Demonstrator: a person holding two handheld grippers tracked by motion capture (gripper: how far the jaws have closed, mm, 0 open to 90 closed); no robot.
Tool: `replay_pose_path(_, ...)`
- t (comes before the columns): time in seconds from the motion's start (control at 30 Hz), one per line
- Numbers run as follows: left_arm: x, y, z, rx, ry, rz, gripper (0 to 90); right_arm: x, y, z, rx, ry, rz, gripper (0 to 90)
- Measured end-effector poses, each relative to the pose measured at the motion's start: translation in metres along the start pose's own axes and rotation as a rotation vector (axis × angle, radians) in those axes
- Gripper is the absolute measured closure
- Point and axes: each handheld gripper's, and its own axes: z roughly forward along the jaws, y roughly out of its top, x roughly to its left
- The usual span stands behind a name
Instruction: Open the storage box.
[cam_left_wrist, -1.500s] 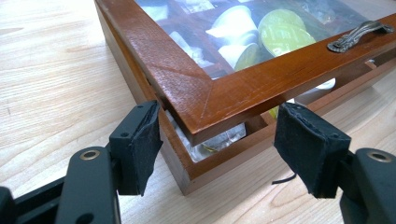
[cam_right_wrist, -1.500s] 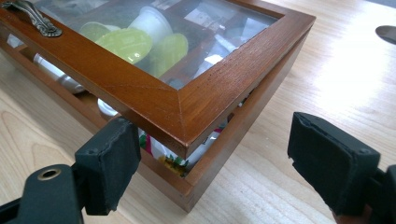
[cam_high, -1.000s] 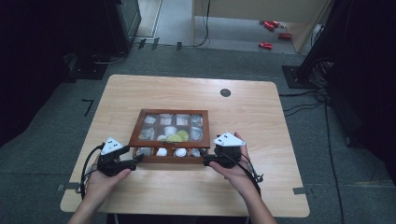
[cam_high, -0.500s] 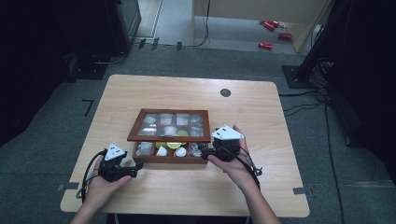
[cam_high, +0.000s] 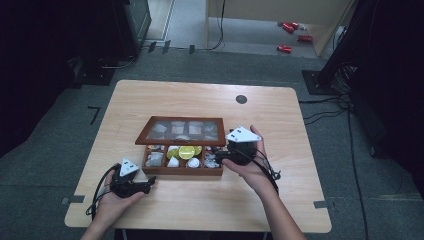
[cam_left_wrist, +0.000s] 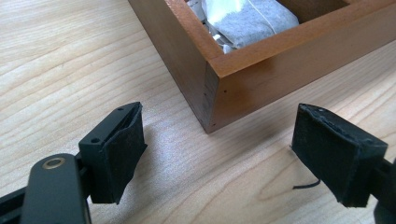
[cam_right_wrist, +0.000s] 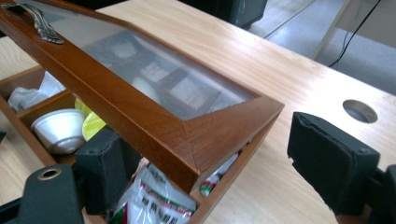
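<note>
- Left gripper (cam_left_wrist: 219, 154): jaws spread wide with nothing between them. They have just been opening, and they hang low over the table (cam_high: 300, 200) right at the near-left corner of the wooden box (cam_left_wrist: 243, 79).
- Right gripper (cam_right_wrist: 224, 172): jaws spread too, no pinch. One pad sits under the raised lid (cam_right_wrist: 140, 93), the other stands clear beyond its corner, so the lid seems propped on that pad, not clamped.
- Outward now: the box sits mid-table, a little toward the person, with its long axis running left to right across them. The lid is hinged along the far side and tilted up, its glass facing up and toward the person, its free edge lifted on the near side.
- Inside the box: a tea bag (cam_left_wrist: 252, 21) in the corner compartment, a small white cup (cam_right_wrist: 58, 128), and printed packets (cam_right_wrist: 161, 203).
- The risk, as I read it: a lid resting on one pad can slide off and drop shut, onto that jaw or the contents.
- Second worry: with the left gripper off the box, an upward push on the lid could drag or tip the whole box.
</note>
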Motion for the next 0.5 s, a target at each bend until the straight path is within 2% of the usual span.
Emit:
replay_pose_path(0.1,-0.005,-0.001,0.002,-0.007,0.021,0.020,17.0,-0.002,0.003,0.003,-0.019,0.002,-0.016,17.7)
replay_pose_path(0.2,-0.004,-0.002,0.002,-0.010,0.019,0.020,16.8,-0.004,0.006,0.004,-0.025,0.005,-0.022,17.7)
replay_pose_path(0.27,-0.004,-0.002,0.002,-0.013,0.017,0.020,16.9,-0.007,0.008,0.006,-0.049,0.006,-0.039,18.7)
replay_pose_path(0.33,-0.004,-0.002,0.002,-0.013,0.017,0.019,16.9,-0.009,0.010,0.007,-0.059,0.009,-0.039,21.9)
replay_pose_path(0.5,-0.004,-0.002,0.002,-0.011,0.019,0.021,16.9,-0.015,0.012,0.011,-0.060,0.028,-0.036,23.2)
